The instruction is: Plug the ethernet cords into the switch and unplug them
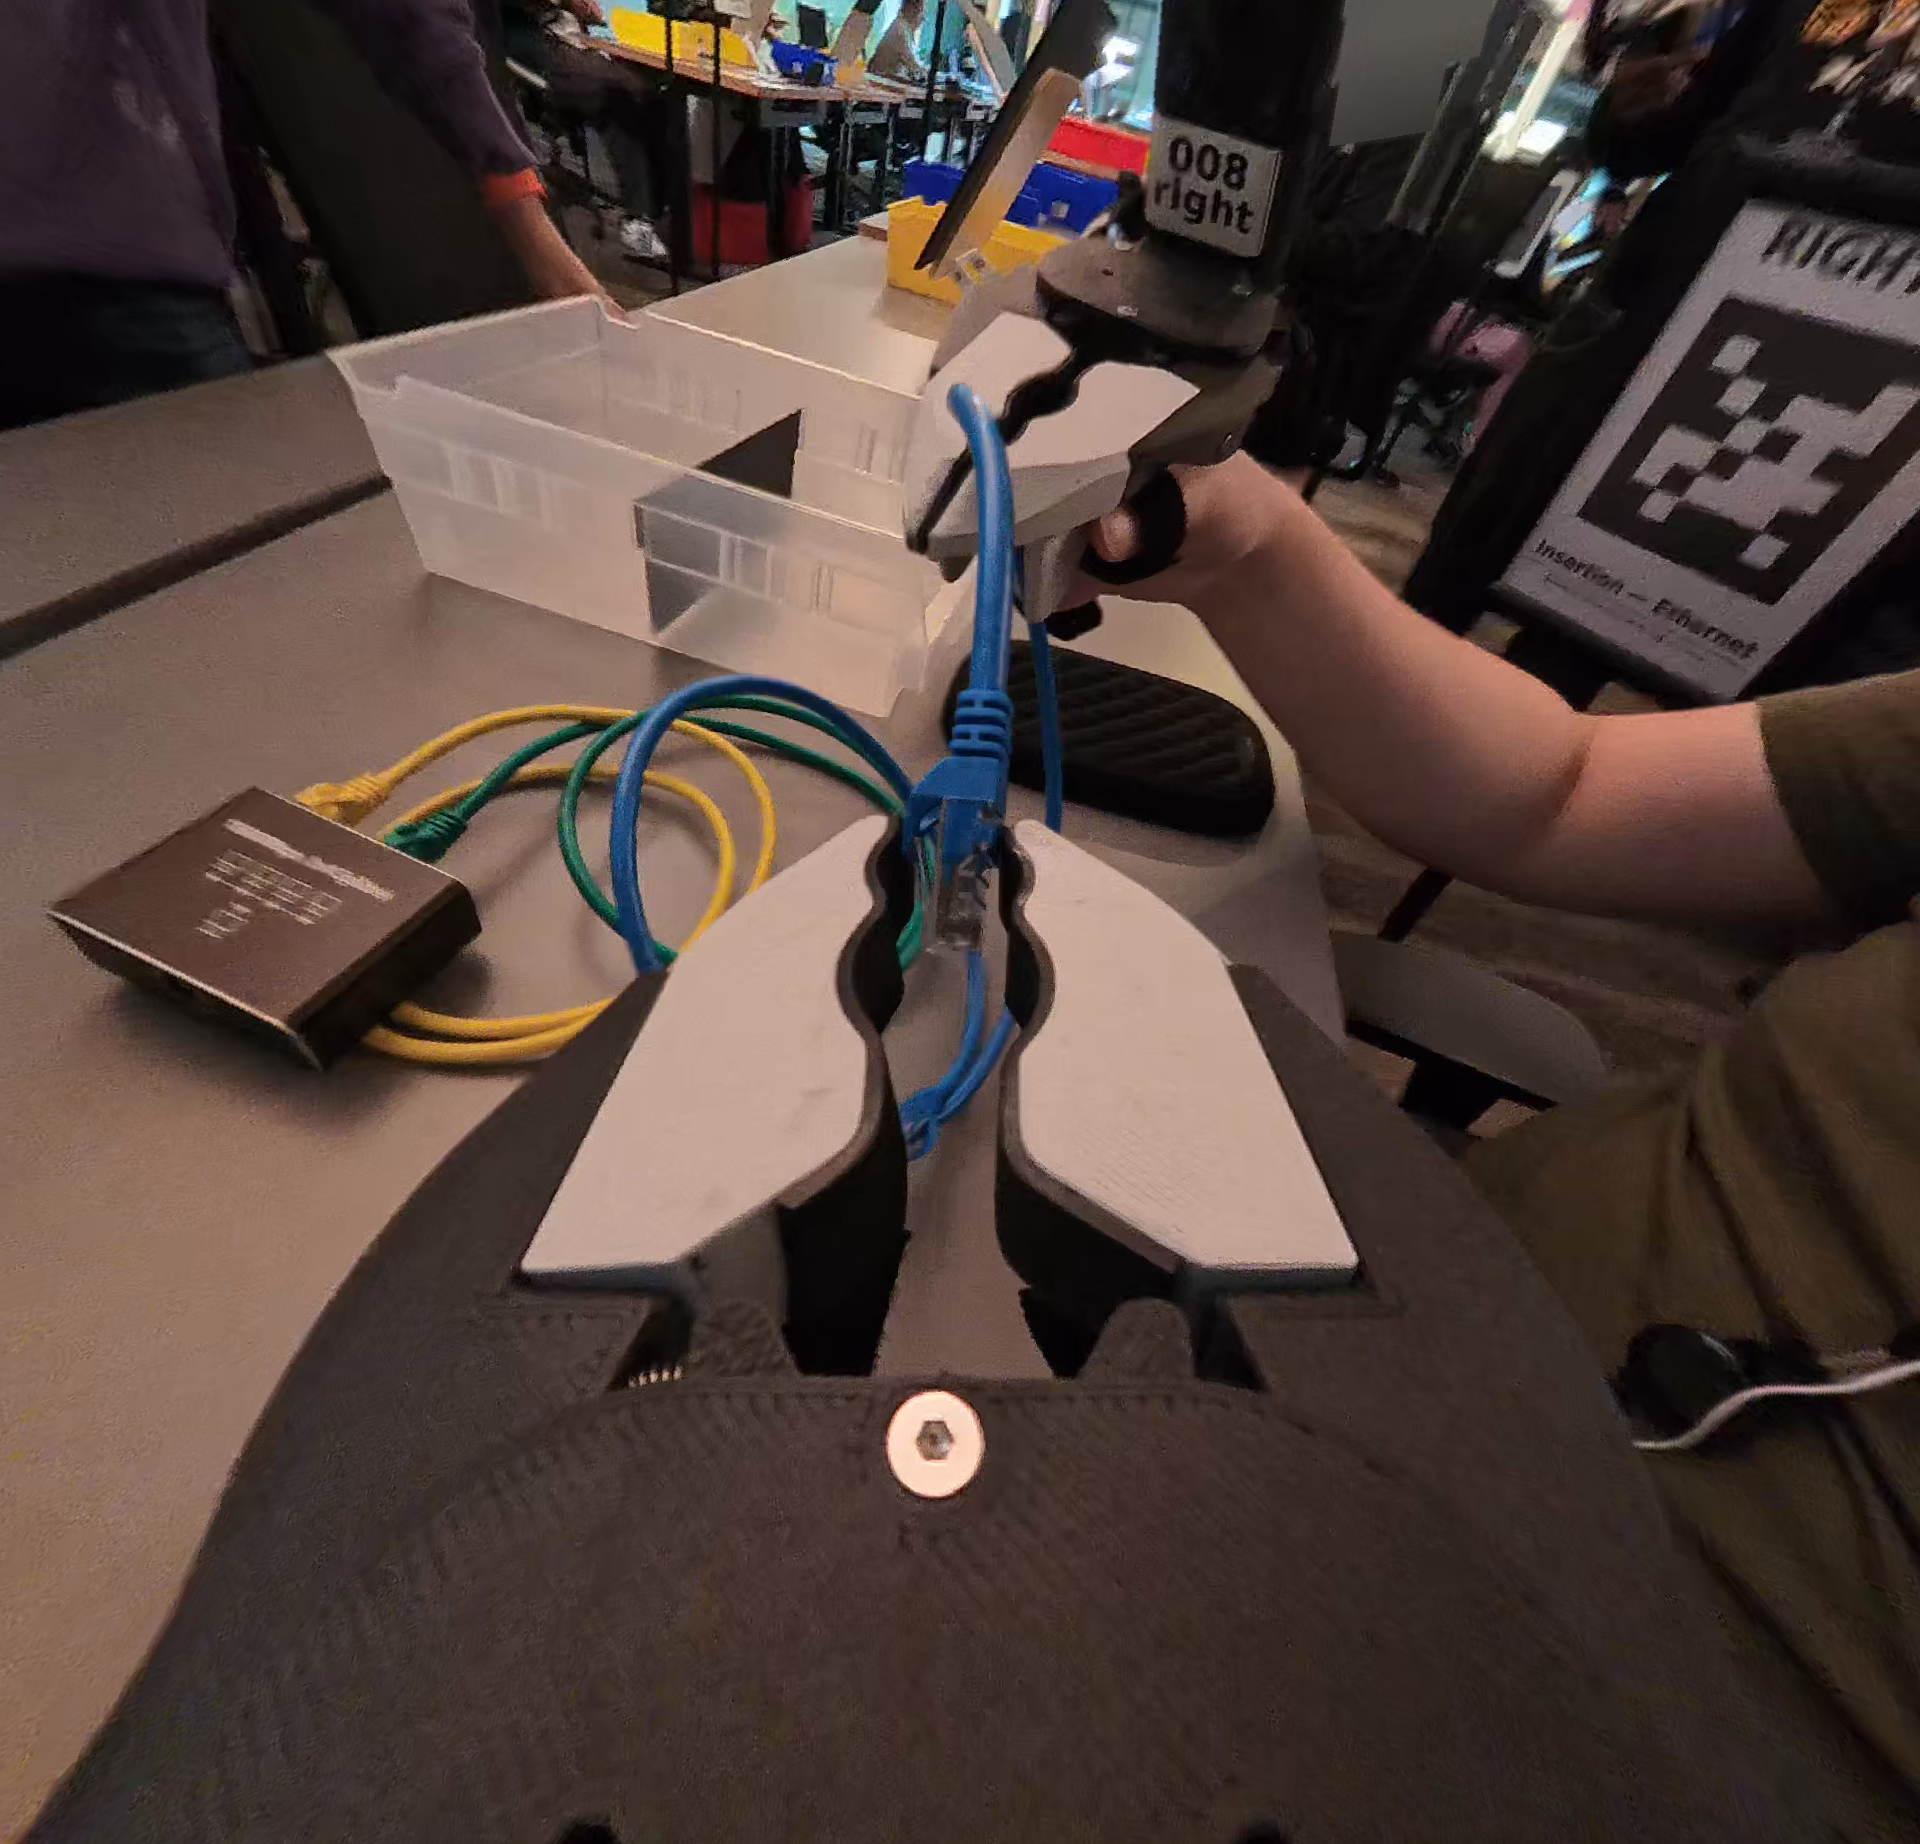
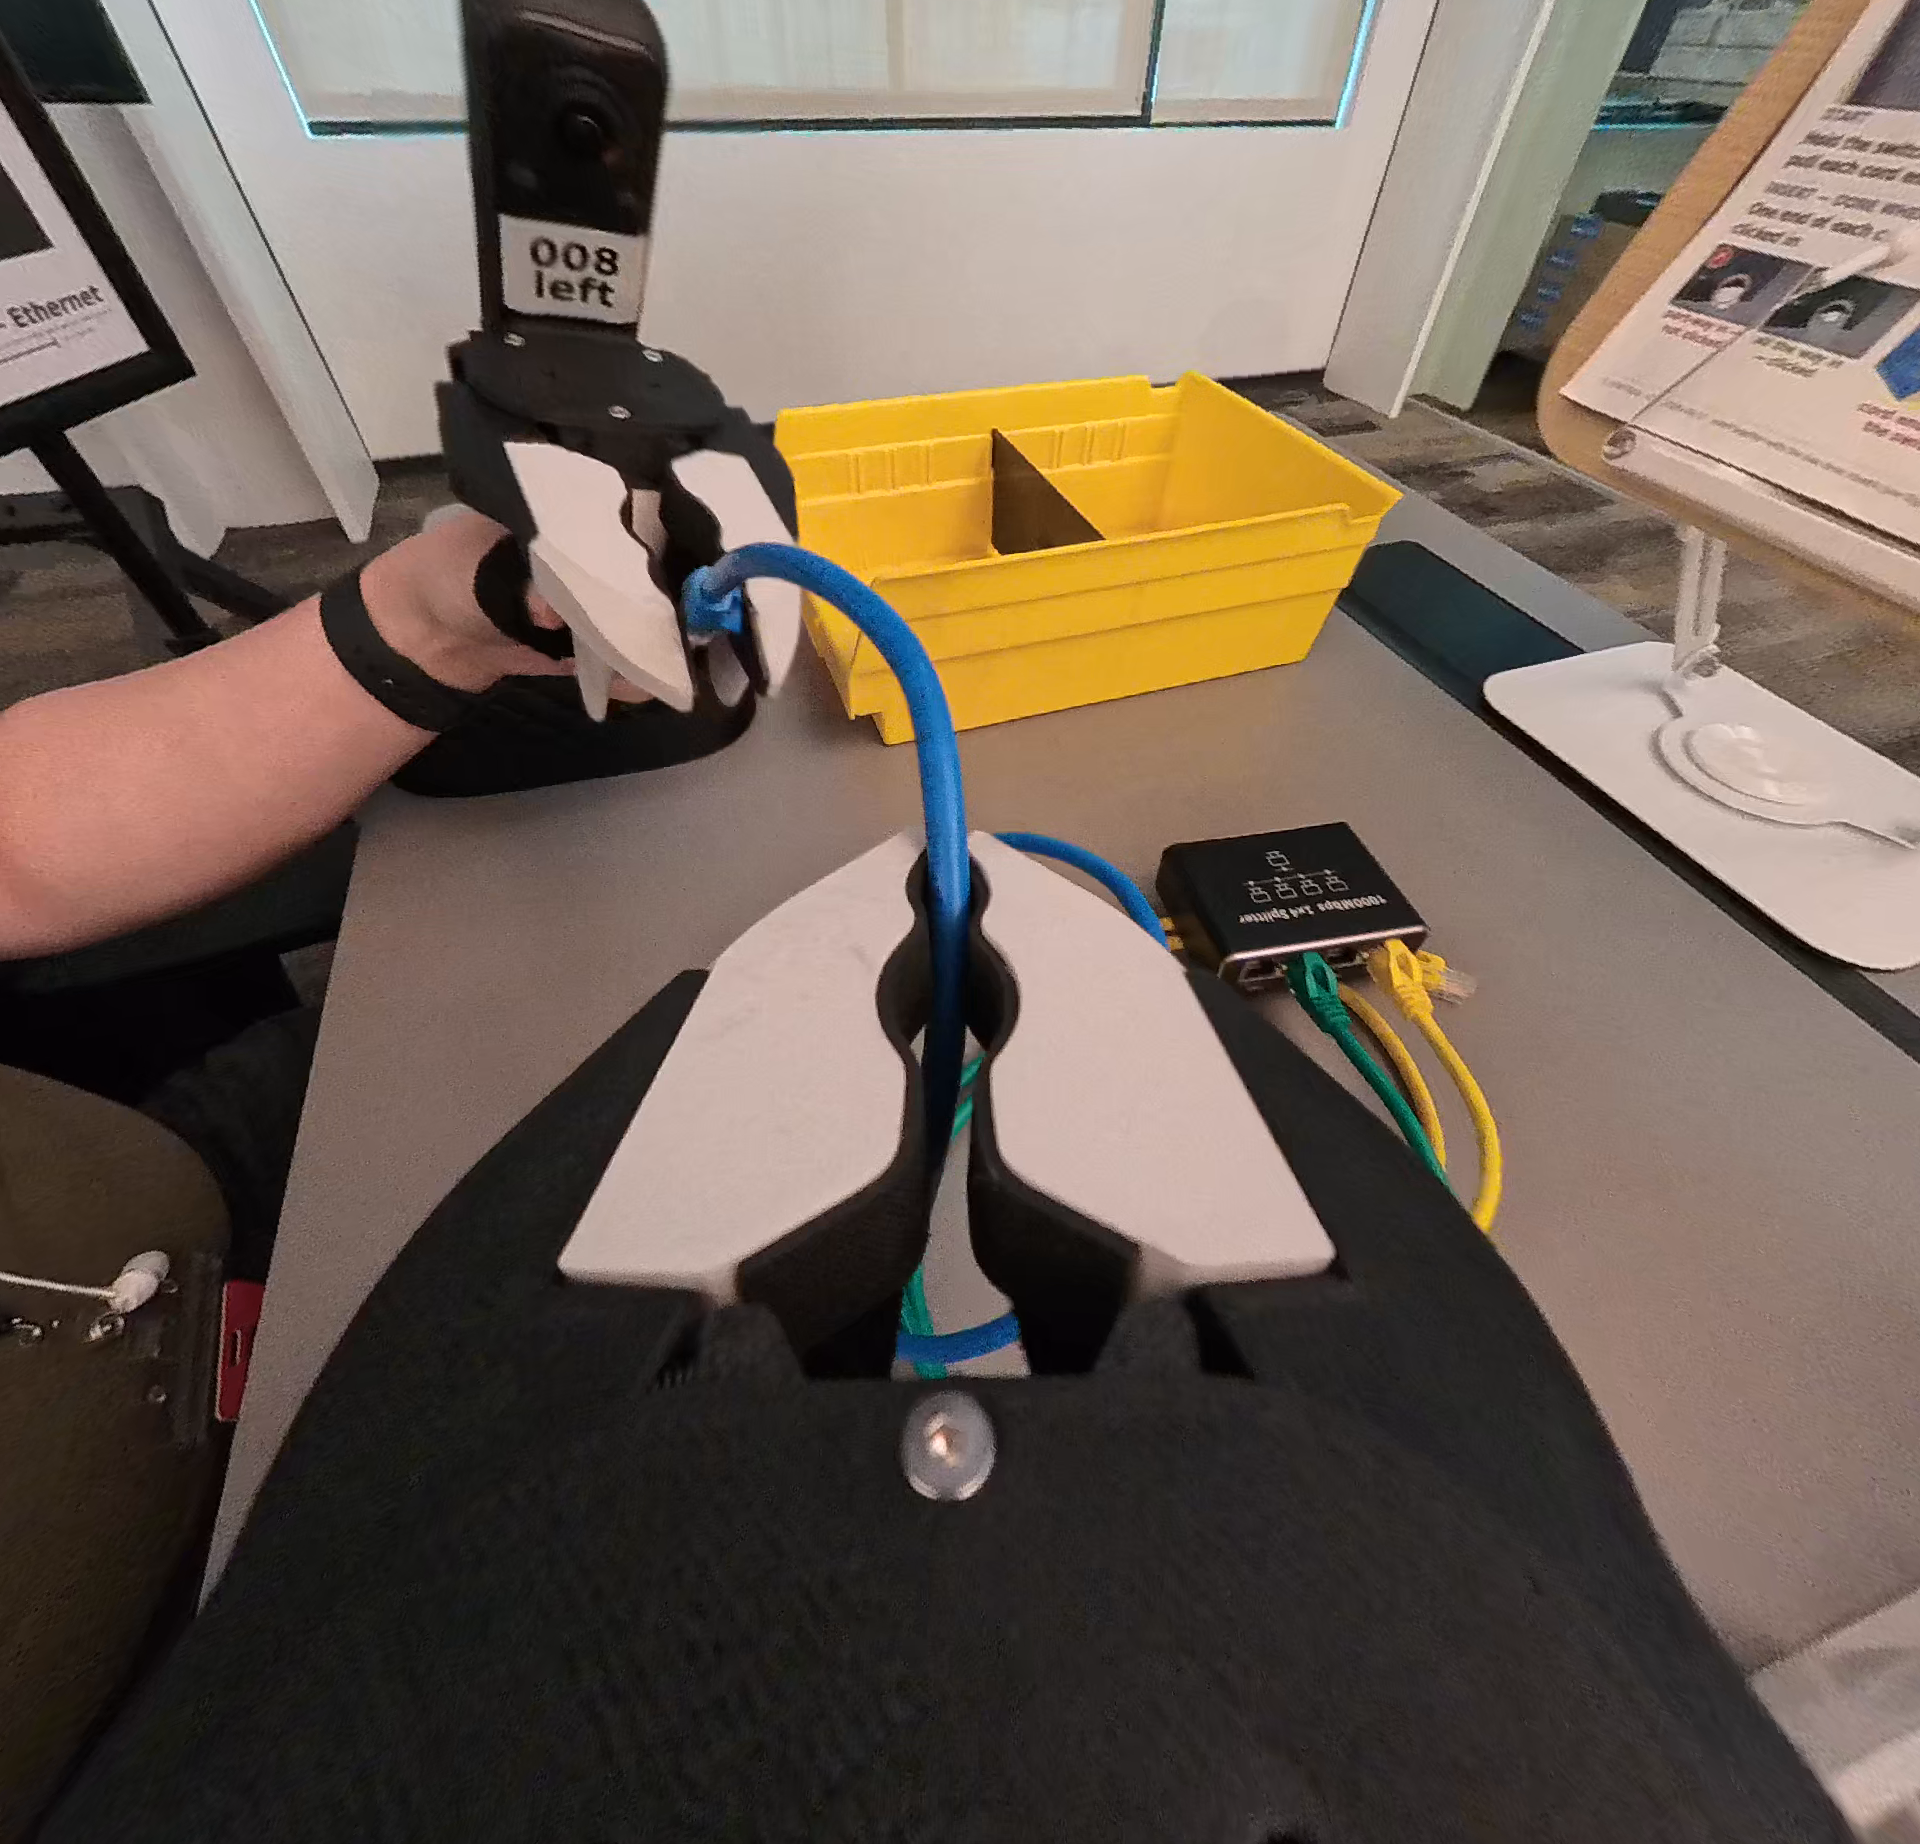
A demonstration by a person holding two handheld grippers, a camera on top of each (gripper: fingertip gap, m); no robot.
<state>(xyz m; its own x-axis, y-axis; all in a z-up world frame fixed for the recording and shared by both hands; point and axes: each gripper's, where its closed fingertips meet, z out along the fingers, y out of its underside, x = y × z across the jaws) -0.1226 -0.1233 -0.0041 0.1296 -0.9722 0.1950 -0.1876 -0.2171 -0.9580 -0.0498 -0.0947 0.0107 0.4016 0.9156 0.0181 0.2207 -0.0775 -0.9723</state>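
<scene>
My left gripper is shut on the clear plug of the blue ethernet cord and holds it above the table. My right gripper is shut on the blue cord a short way behind that plug. Each gripper shows in the other's view: the right one and the left one. The black switch lies flat on the grey table. A green cord and a yellow cord are plugged into it. The rest of the blue cord loops on the table.
A clear bin with a black divider stands behind the switch in the left wrist view. A yellow bin stands at the far table edge. A black pad lies near the right hand. A white document stand is at the right. The gap from one gripper's tips to the other's is roughly 9 centimeters. Left tips and right tips are each some 20 centimeters from the black switch. The right camera catches it too, in the right wrist view.
</scene>
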